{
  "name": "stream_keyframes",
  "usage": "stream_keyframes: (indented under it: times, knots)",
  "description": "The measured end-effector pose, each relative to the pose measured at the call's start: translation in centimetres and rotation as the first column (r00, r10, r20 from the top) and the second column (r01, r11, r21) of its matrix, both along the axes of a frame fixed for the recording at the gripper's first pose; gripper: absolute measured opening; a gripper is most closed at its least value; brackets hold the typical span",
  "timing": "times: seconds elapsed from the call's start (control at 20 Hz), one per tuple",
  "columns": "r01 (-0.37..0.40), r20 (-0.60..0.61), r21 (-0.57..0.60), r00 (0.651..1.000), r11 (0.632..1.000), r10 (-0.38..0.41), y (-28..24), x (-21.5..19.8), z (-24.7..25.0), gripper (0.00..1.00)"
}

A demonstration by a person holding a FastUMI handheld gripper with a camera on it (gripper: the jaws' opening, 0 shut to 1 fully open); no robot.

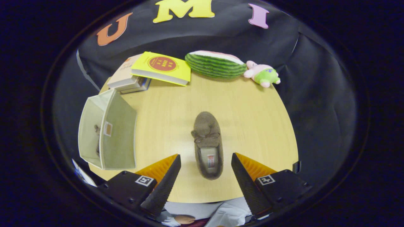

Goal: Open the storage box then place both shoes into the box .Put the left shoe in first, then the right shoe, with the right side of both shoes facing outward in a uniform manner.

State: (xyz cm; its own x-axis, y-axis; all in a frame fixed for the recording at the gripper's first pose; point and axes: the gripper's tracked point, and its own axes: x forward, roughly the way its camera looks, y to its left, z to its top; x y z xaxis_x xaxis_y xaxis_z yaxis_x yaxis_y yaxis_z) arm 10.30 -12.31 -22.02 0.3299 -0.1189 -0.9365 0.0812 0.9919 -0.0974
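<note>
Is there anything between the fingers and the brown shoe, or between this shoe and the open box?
Nothing visible. The open gripper has the brown slipper's heel between its fingers, apart from both. Only bare table separates it from the storage box, which already holds something dark.

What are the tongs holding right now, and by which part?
Nothing. The tongs are open, with the slipper's heel between the fingers, untouched.
</note>
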Motion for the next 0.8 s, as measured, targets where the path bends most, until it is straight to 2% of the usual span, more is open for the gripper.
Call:
stream_keyframes:
  times: [0.15, 0.7, 0.8]
  knots:
    - [0.029, -0.021, 0.02, 0.999, 0.999, -0.029, -1.8, 0.3, -2.3, 1.0]
    - [0.003, -0.107, -0.034, 0.994, 0.999, -0.007, -5.7, 1.8, -10.3, 1.0]
    - [-0.006, -0.117, -0.098, 0.993, 0.995, -0.006, -7.1, 2.3, -11.4, 0.92]
